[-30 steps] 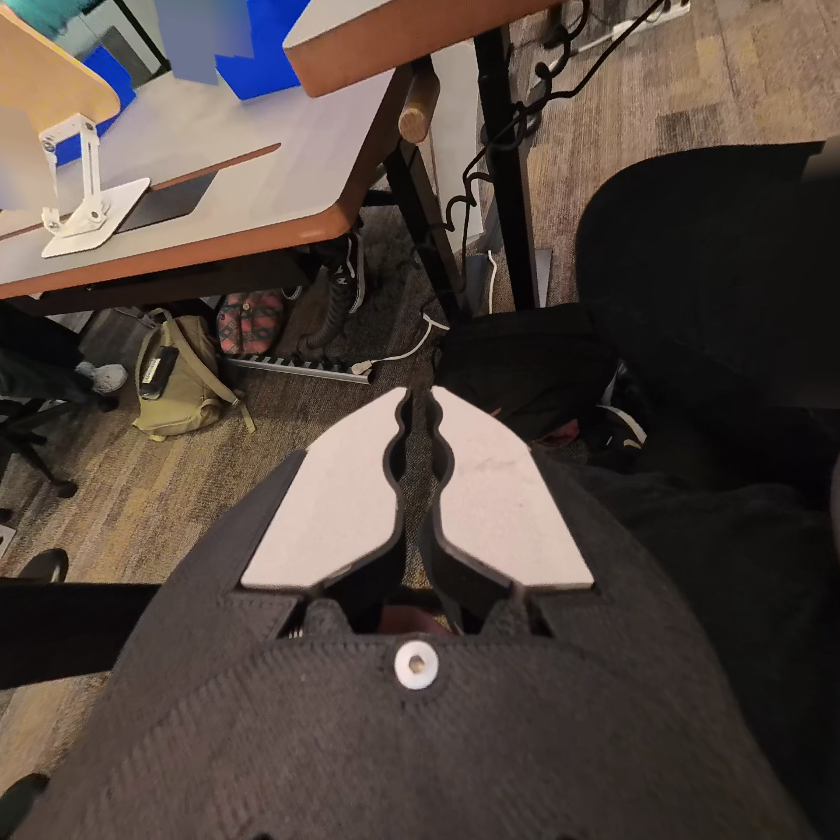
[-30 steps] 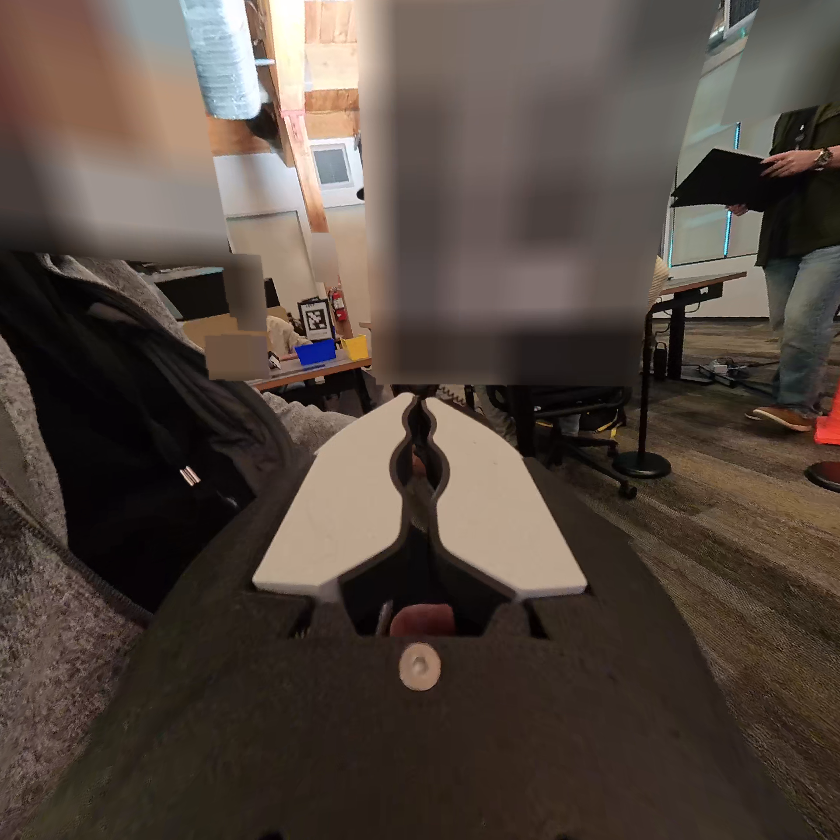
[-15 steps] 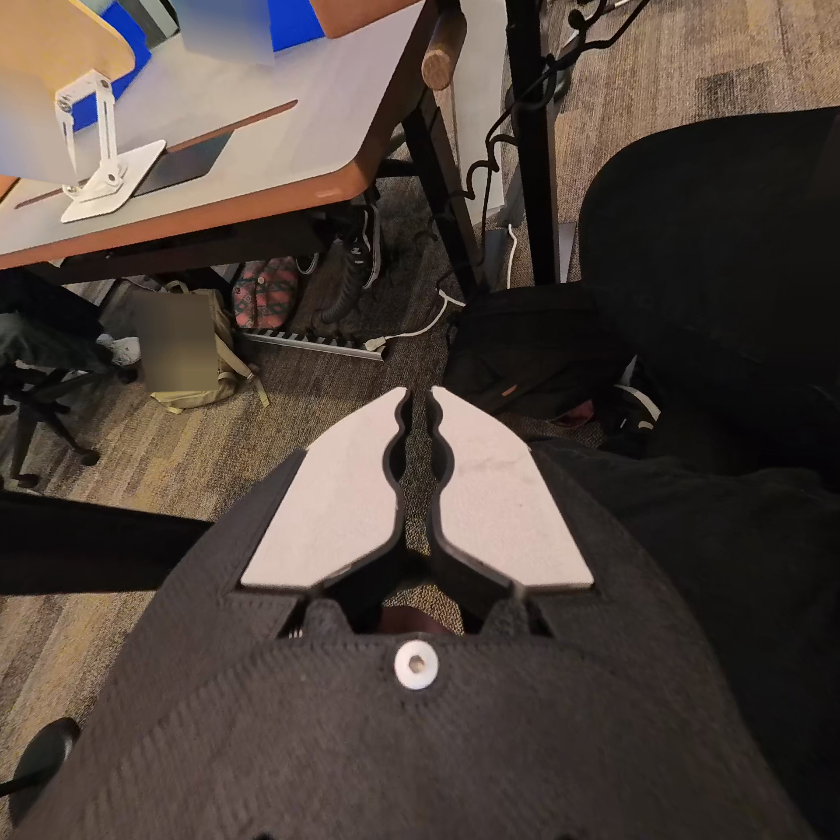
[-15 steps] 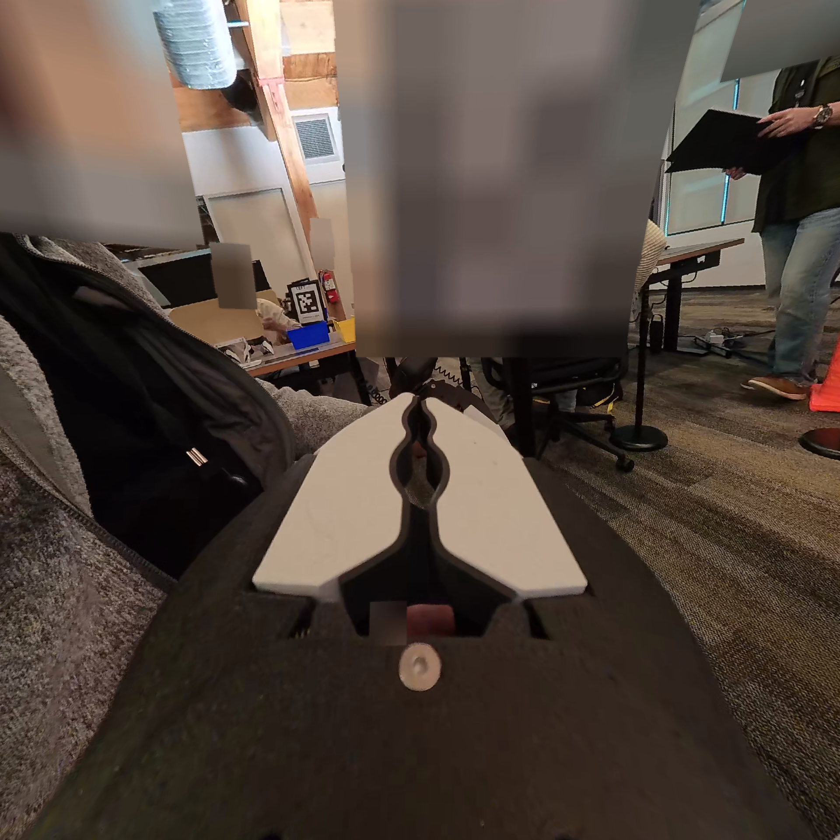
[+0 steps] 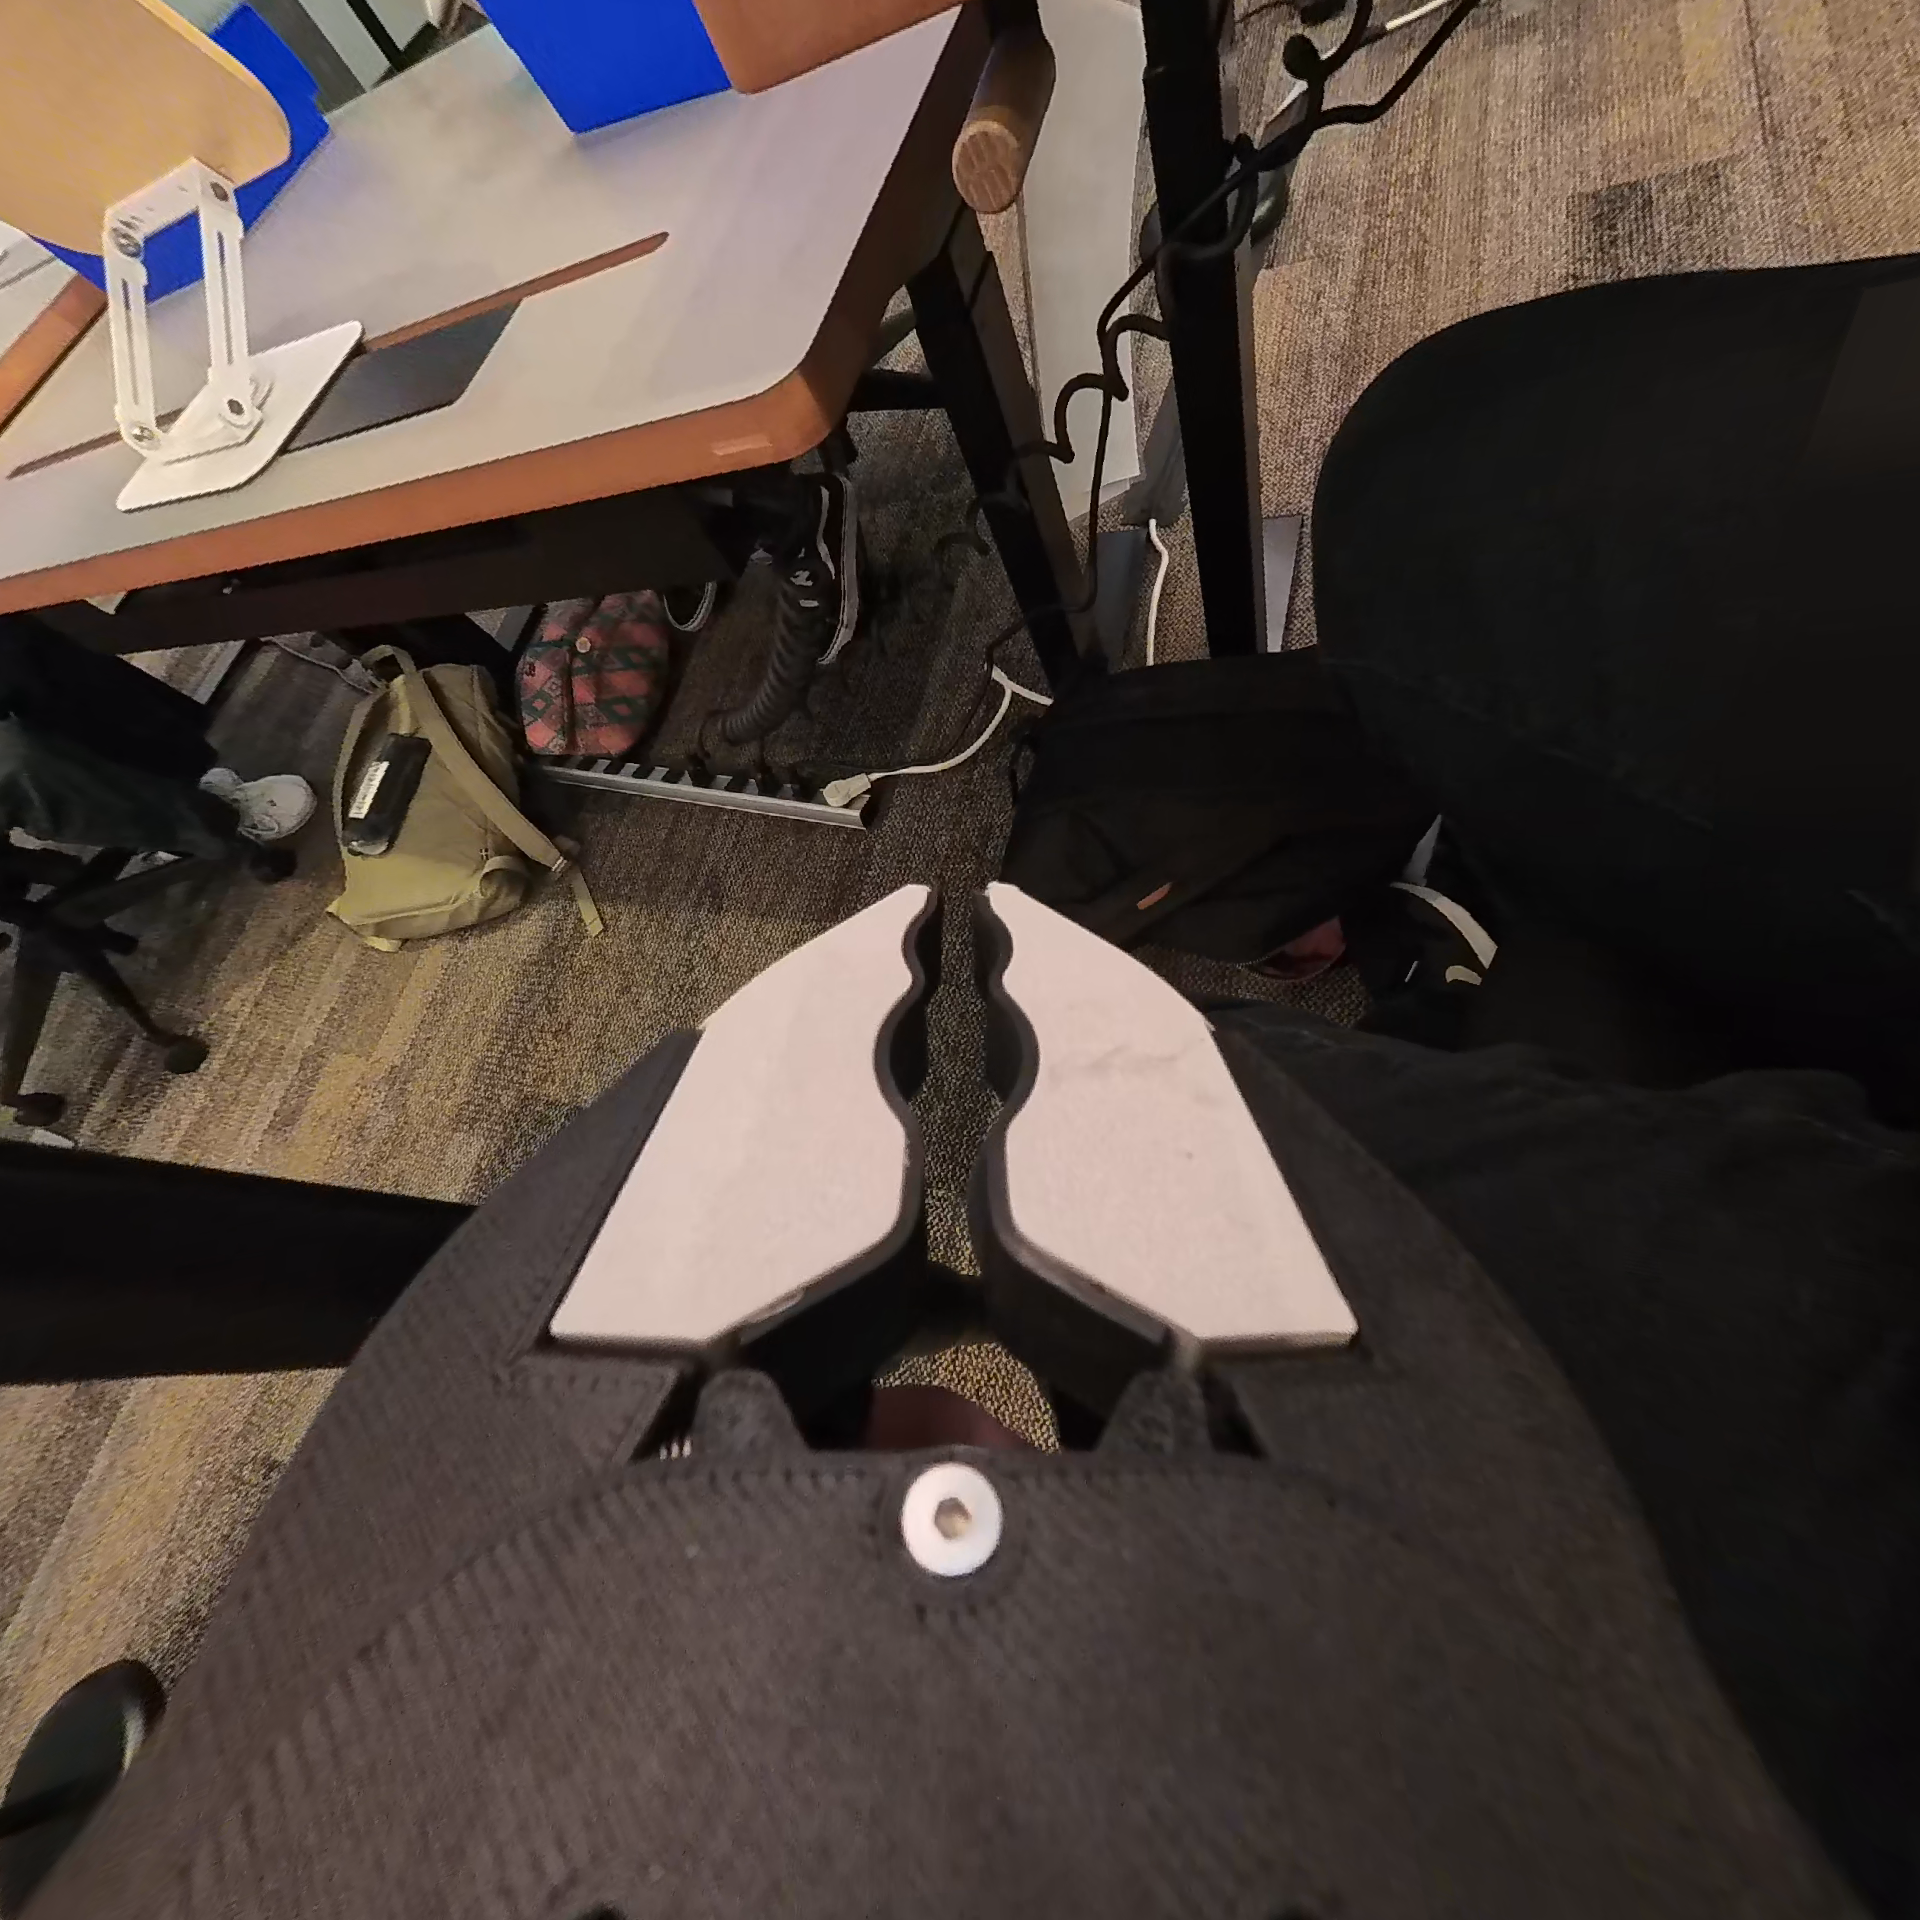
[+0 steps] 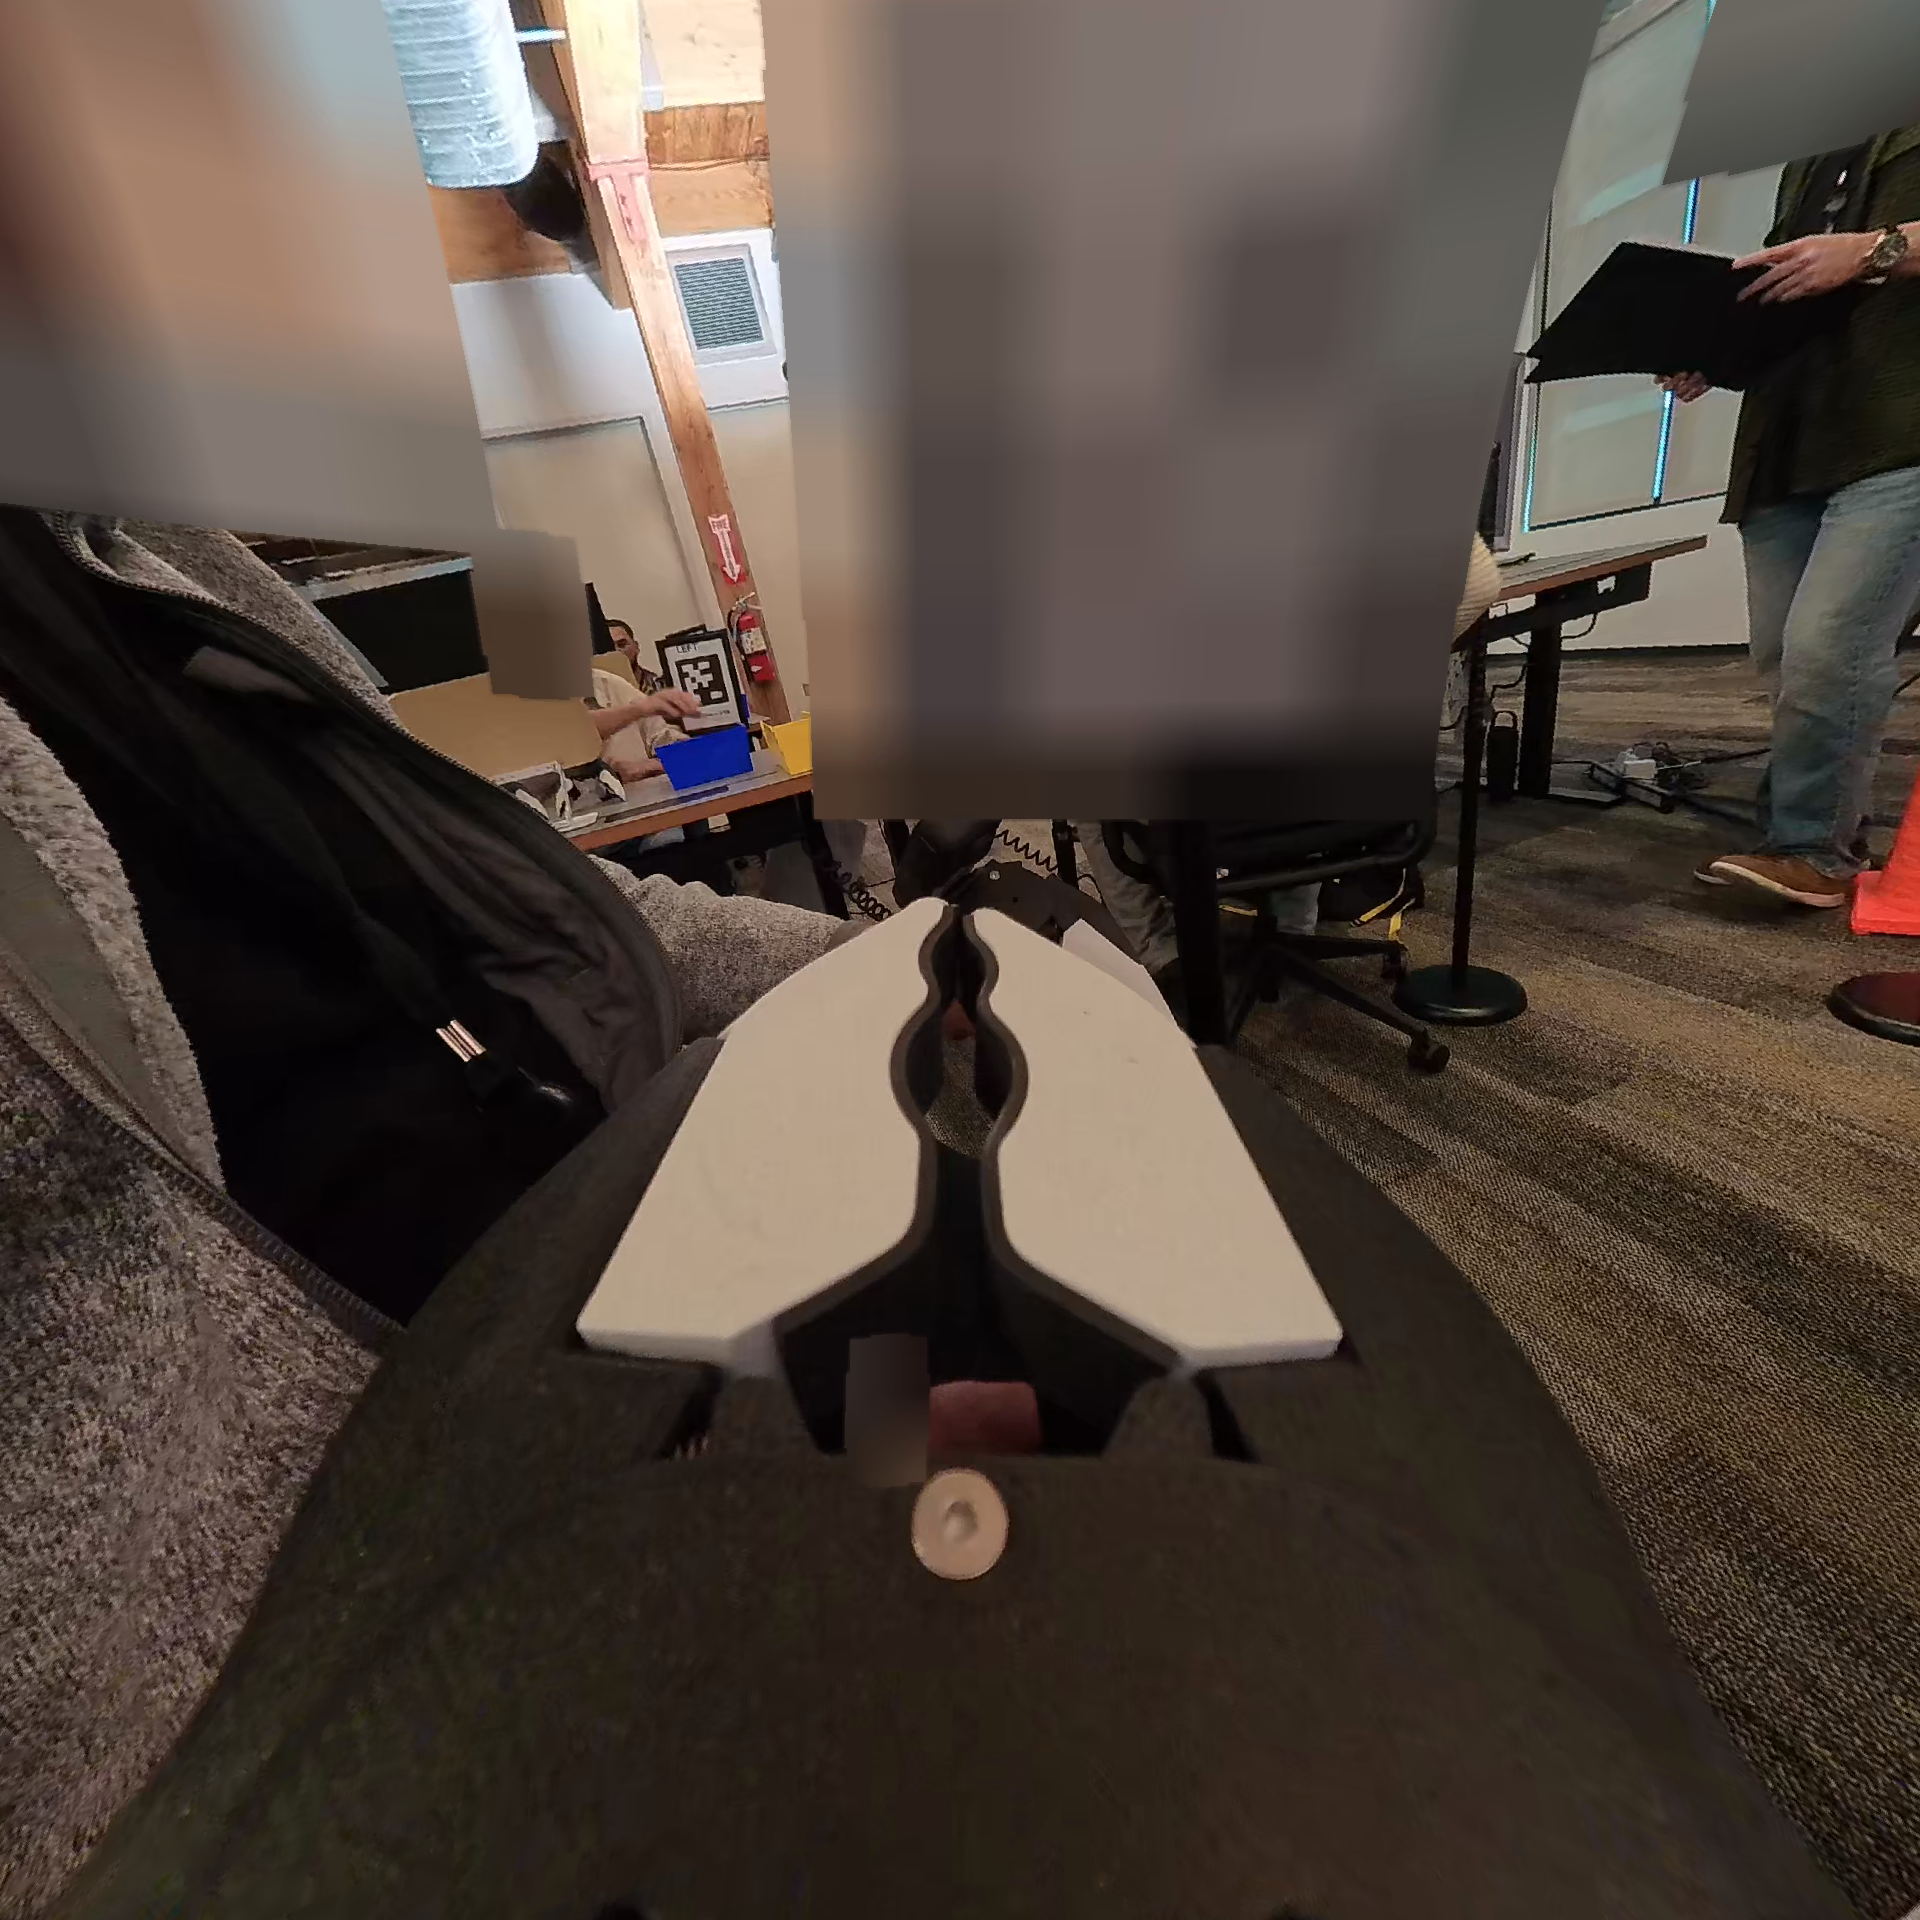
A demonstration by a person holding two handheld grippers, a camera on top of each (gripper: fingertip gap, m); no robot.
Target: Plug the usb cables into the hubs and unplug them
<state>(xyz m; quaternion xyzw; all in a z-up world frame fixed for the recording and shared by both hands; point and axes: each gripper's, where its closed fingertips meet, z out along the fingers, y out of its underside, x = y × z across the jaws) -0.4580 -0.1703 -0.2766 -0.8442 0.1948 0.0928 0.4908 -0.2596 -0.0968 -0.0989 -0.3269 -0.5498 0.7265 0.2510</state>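
Observation:
No usb cable or hub shows in either view. In the left wrist view my left gripper (image 5: 958, 899) points down at the carpet beside a desk. Its white fingers (image 5: 810, 1122) stand a narrow slit apart, carpet shows through the slit, and nothing is between them. In the right wrist view my right gripper (image 6: 958, 914) points out across the room at about knee height. Its fingertips (image 6: 1091, 1122) touch each other and I see nothing gripped between them.
A desk (image 5: 644, 312) with a white stand (image 5: 208, 343) is at the upper left. Below it lie an olive backpack (image 5: 436, 800) and a power strip (image 5: 717, 790). A black chair (image 5: 1610, 623) is at the right. A grey sleeve (image 6: 156, 1195), an office chair (image 6: 1299, 894) and a standing person (image 6: 1829, 623) show in the right wrist view.
Both views have drifted slightly as the hand-held grippers shifted. Neither gripper's fingers have moved: the left keeps its narrow slit and the right stays closed.

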